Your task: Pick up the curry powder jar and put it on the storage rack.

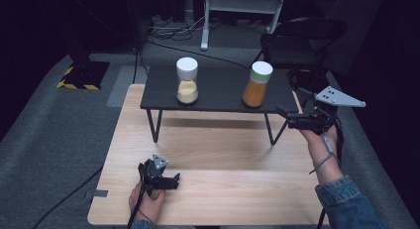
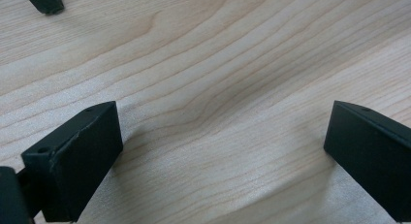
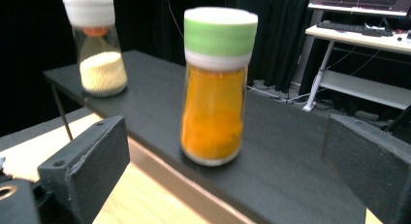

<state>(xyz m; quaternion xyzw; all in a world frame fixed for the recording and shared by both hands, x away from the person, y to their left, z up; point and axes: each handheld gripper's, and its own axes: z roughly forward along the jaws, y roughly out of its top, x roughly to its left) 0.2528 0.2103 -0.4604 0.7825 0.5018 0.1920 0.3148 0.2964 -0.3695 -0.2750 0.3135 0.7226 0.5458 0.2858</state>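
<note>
A jar of orange powder point(image 1: 257, 84) with a green-banded white lid stands on the right part of a low black shelf point(image 1: 218, 102). A second jar of pale yellow grains point(image 1: 187, 81) with a white lid stands left of it. My right gripper point(image 1: 287, 117) hovers off the shelf's right end, open, pointing at the orange jar point(image 3: 215, 86) and apart from it. Farther back in the right gripper view is the pale jar point(image 3: 97, 44). My left gripper point(image 1: 171, 179) rests low at the wooden table's point(image 1: 223, 159) front, open, with bare wood between its jaws point(image 2: 223, 132).
The black shelf stands on thin legs point(image 1: 154, 125) at the far side of the wooden table. Behind it are a black chair point(image 1: 302, 40), a white frame point(image 1: 237, 6) and floor cables. A desk with a keyboard point(image 3: 358, 30) lies far off.
</note>
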